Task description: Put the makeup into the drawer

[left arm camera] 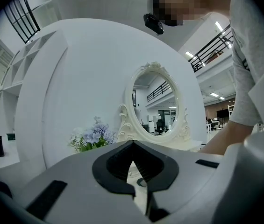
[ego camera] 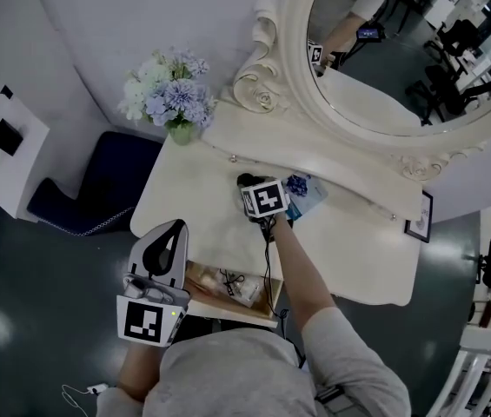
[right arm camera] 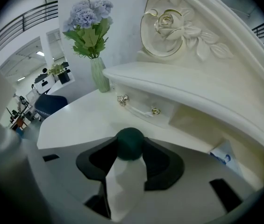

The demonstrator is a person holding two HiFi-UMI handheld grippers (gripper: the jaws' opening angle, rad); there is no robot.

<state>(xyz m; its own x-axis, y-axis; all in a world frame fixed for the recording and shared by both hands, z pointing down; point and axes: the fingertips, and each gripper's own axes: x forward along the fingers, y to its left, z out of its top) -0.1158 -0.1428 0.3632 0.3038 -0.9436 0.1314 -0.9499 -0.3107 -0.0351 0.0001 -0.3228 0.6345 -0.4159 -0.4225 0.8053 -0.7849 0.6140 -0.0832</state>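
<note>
A dark green round-topped makeup item (right arm camera: 130,143) stands on the cream dressing table (ego camera: 184,207), below the mirror shelf. My right gripper (right arm camera: 130,149) points steeply down at it, jaws open, and the item sits between the fingertips. In the head view the marker cube covers most of that gripper (ego camera: 249,187), and the item (ego camera: 244,180) shows as a dark spot just beyond it. The table's drawer (ego camera: 200,278) stands pulled out at the front edge with small items inside. My left gripper (ego camera: 176,227) hovers by the drawer's left end, held about level, shut and empty (left arm camera: 132,147).
A vase of blue and white flowers (ego camera: 169,94) stands at the table's back left. A blue-printed clear packet (ego camera: 304,189) lies right of the right gripper. An oval mirror (ego camera: 401,50) rises behind, with a small handled drawer (right arm camera: 139,107) under its shelf. A navy chair (ego camera: 97,185) is at left.
</note>
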